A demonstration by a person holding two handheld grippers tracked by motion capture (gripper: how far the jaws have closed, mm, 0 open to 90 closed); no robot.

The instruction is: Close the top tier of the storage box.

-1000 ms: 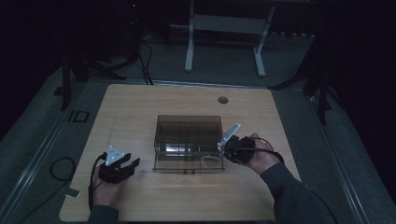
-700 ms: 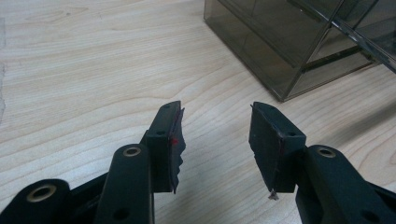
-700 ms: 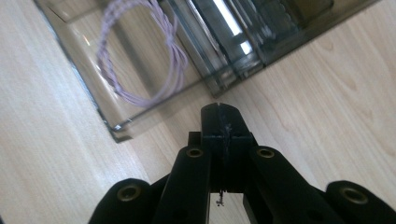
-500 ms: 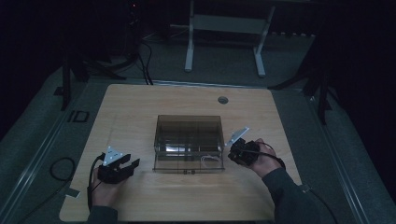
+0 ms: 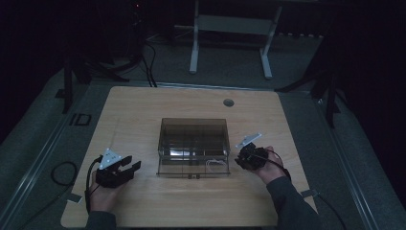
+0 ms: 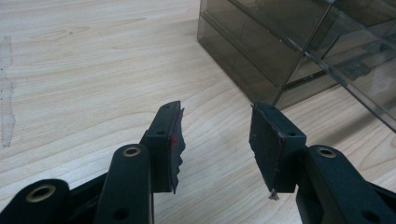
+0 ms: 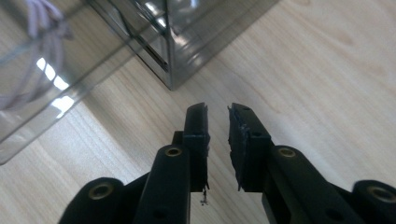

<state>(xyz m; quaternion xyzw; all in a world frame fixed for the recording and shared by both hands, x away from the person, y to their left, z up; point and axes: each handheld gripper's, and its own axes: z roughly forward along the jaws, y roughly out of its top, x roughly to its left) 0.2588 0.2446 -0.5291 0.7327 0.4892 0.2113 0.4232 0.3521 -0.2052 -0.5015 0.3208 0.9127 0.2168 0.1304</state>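
Tabletop (image 5: pixel 143 115) carries a smoky clear box (image 5: pixel 193 146). Left gripper (image 5: pixel 125 168) rests open, empty; right gripper (image 7: pixel 218 122) has just been opening, empty, beside the box corner.

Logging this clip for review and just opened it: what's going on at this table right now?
A person sits at a wooden table with a gripper in each hand, on either side of a smoky transparent drawer box. A white cable lies coiled inside its front right part. The right gripper, beside the box's right front corner, has just been opening its jaws a little, with nothing between them. The left gripper rests to the box's left, jaws apart and empty, pointing toward its corner.
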